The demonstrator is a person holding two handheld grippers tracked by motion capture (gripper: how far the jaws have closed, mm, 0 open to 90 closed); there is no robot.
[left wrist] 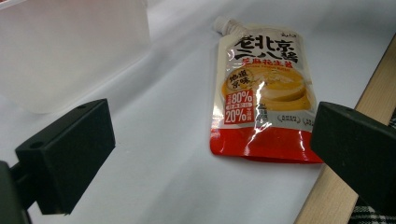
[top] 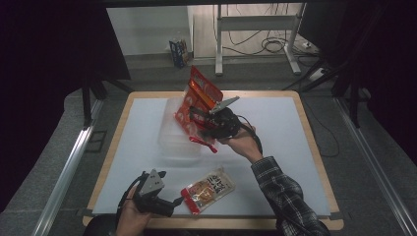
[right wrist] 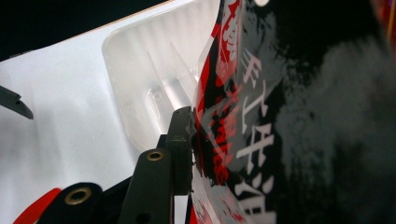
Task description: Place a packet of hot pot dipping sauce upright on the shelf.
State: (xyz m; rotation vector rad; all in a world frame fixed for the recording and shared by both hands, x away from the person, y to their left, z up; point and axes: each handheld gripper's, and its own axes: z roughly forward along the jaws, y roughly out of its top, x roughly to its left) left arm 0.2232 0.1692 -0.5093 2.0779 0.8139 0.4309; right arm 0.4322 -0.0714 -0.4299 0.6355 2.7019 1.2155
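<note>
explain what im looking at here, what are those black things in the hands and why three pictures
A person sits at a table with a white mat and holds a hand-worked two-jaw tool in each hand. The high view looks down from above; the other two come from small cameras riding on each tool.

The right tool is clamped on a red snack bag, held up over a clear plastic container. In the right gripper view that bag is pressed against a black jaw, with the container behind.

The left tool rests near the table's front edge, jaws open and empty. Before it lies a sauce pouch with a spout, flat on the mat.
</note>
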